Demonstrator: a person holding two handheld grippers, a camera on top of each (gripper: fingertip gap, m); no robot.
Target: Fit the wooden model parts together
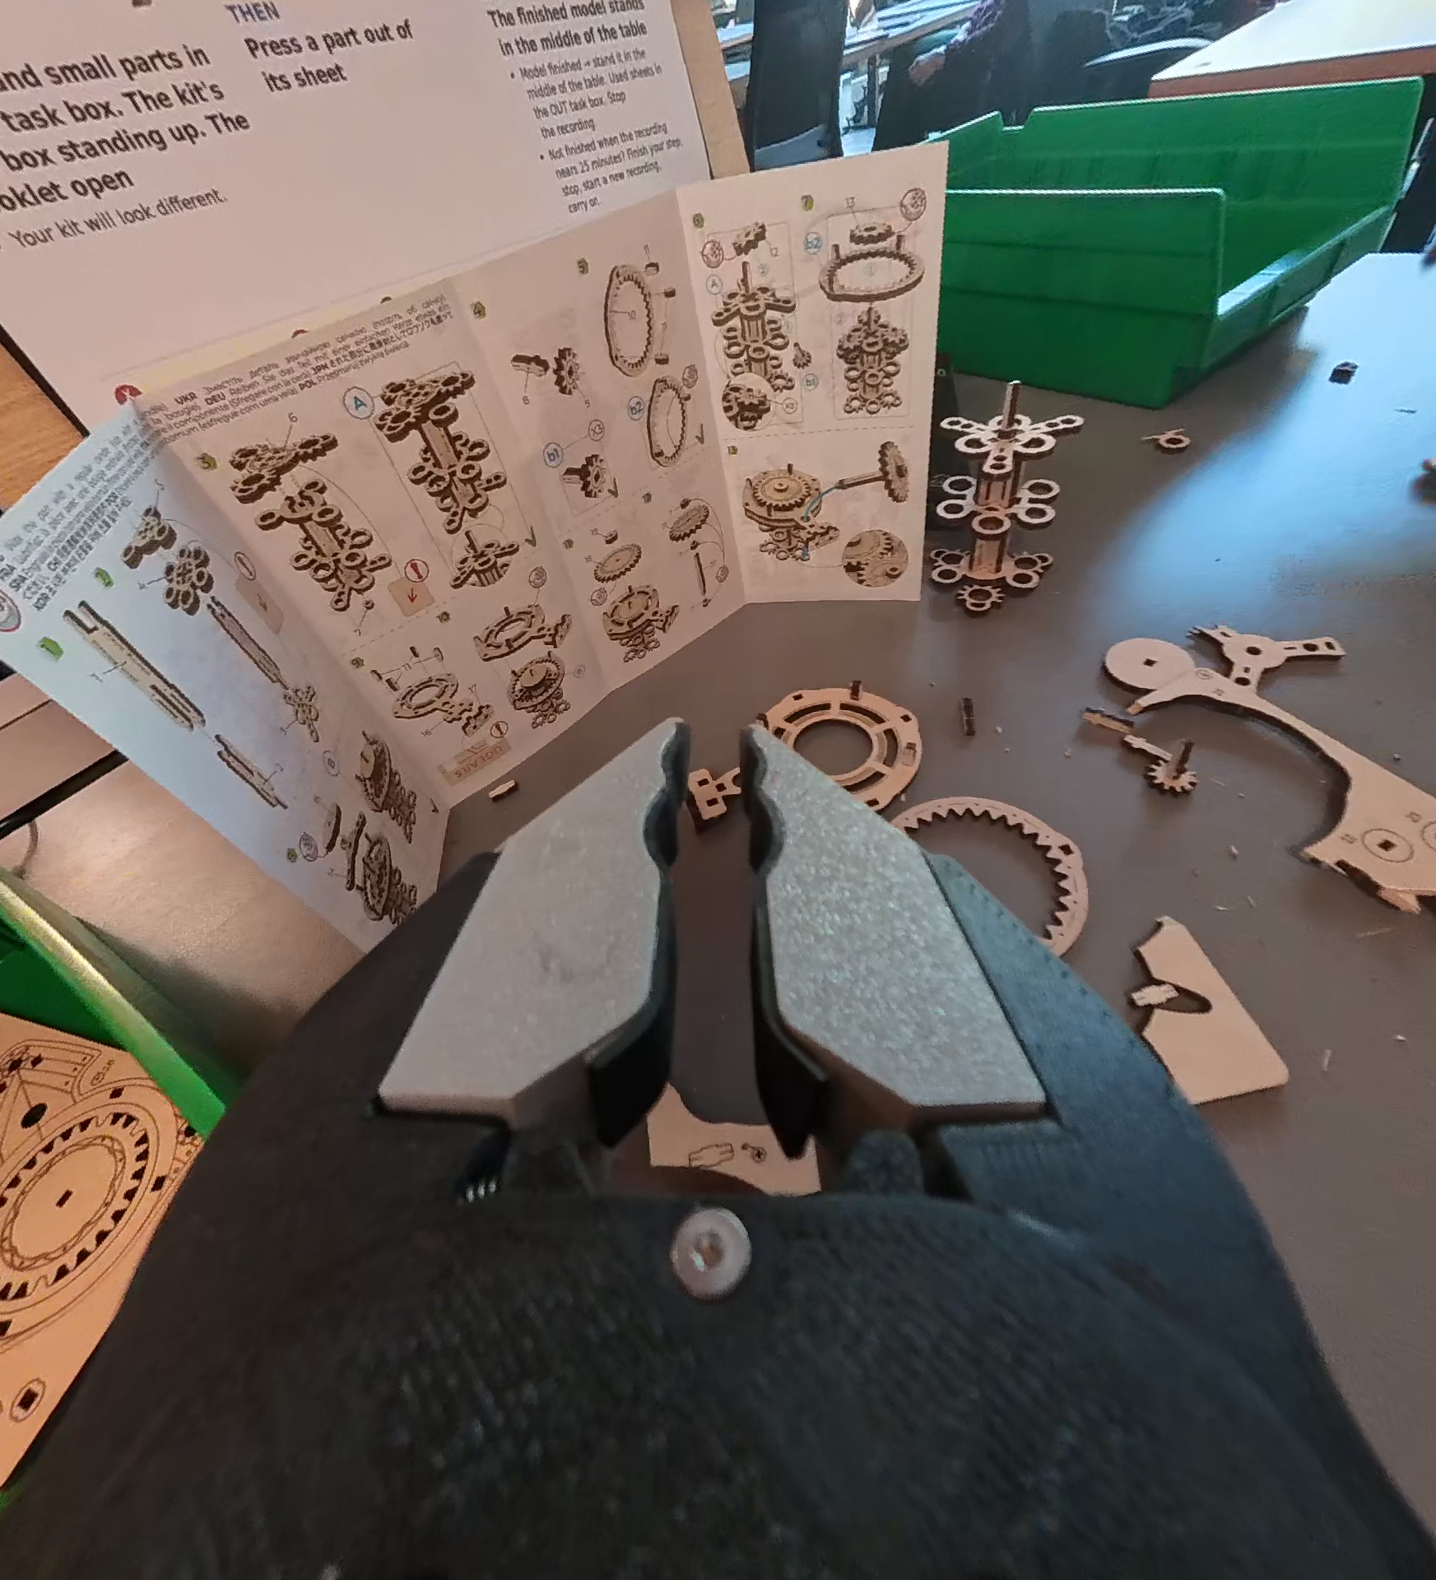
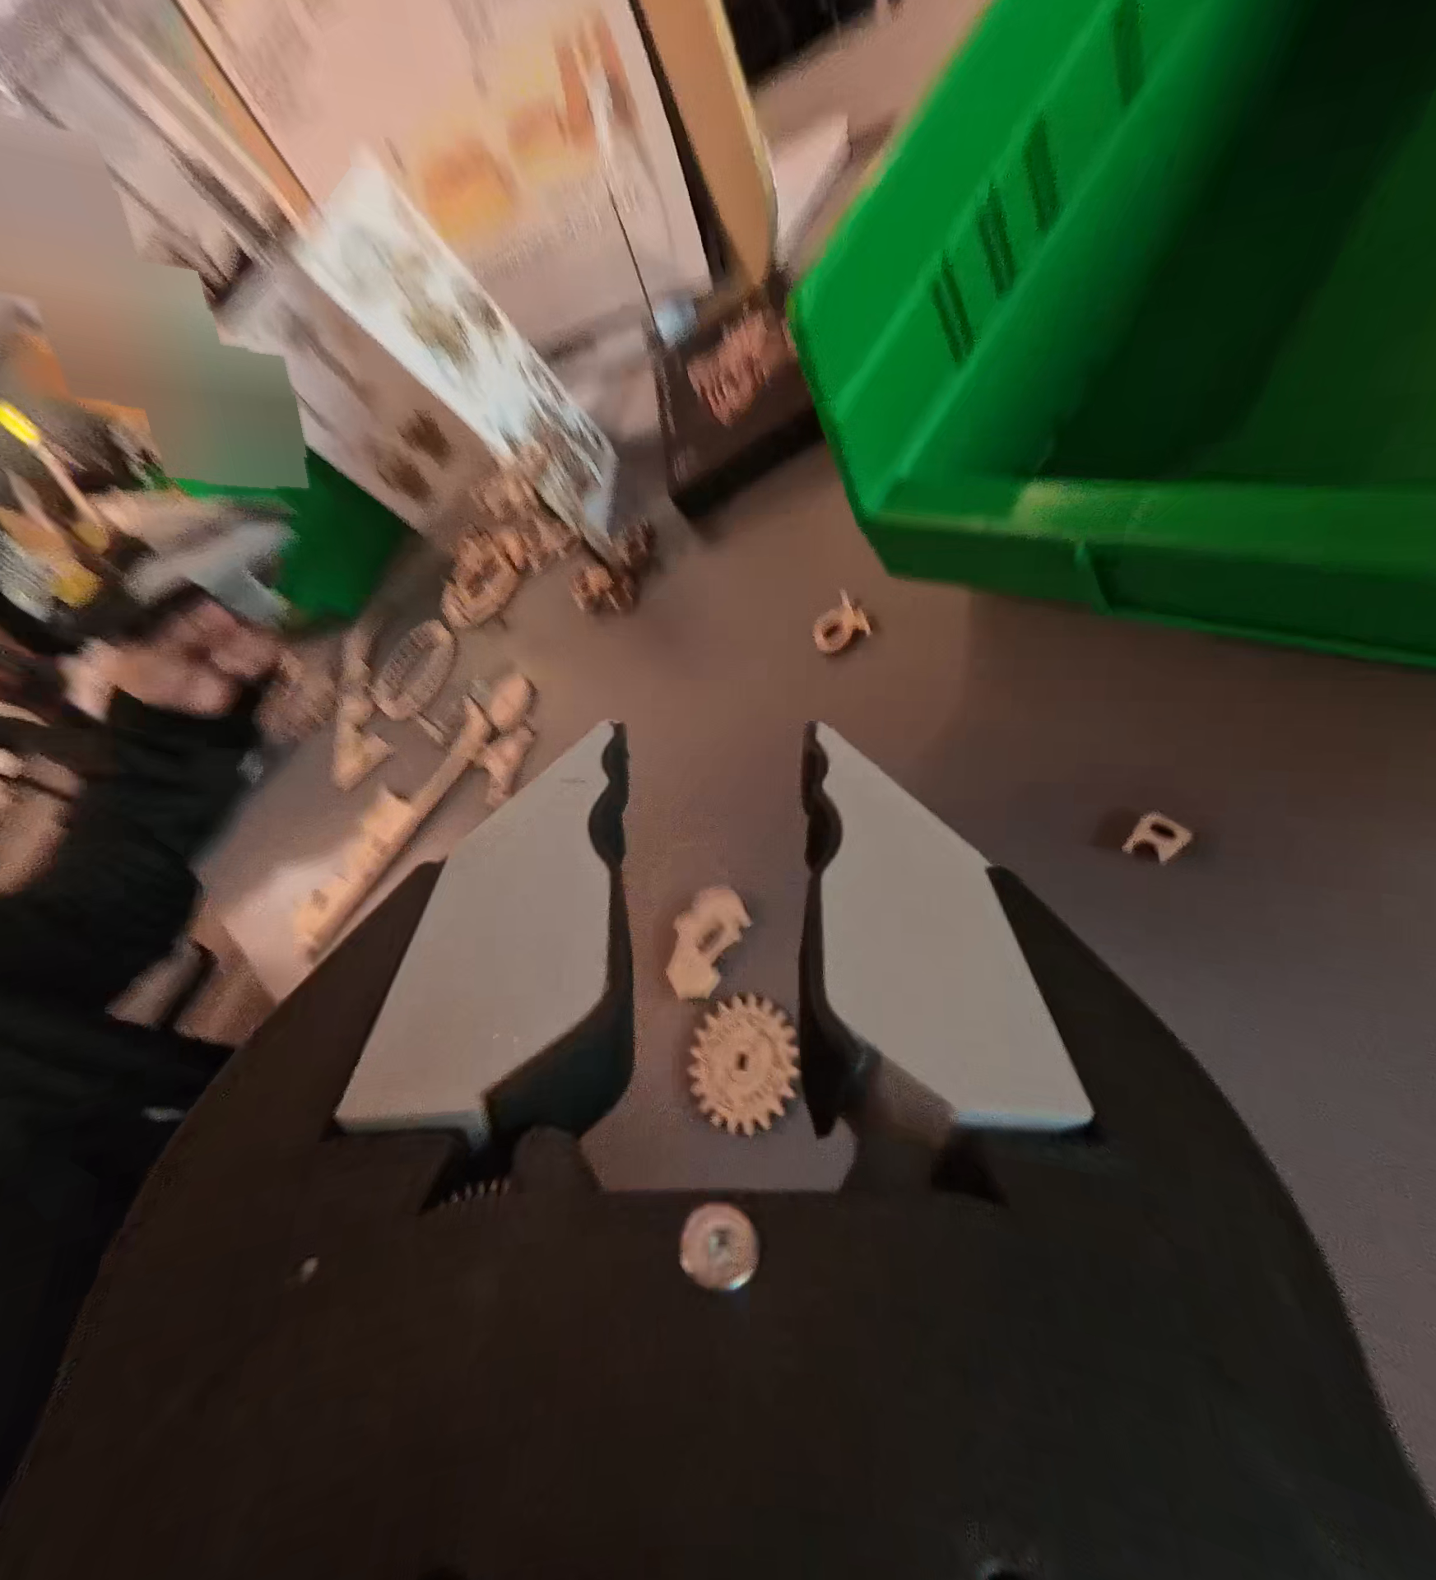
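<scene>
On grey table [image 1: 1210,1282], wooden parts [image 1: 988,863].

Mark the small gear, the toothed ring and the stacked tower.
small gear [image 2: 744,1063], right wrist view, on its hub.
toothed ring [image 1: 1069,889], left wrist view, on its right band.
stacked tower [image 1: 994,500], left wrist view, on its central column.

Black printed writing covers a white board [image 1: 312,214] standing at the rear; a folded booklet [image 1: 526,513] in front of it carries numbered diagrams and a strip of fine print along its left fold; a wooden sheet [image 1: 39,1197] in the green bin [image 1: 141,1026] and an offcut [image 1: 1381,821] on the table [image 1: 1210,1282] bear small engraved numbers; print on a dark box [image 2: 731,385] in the right wrist view is blurred, unreadable.
</scene>
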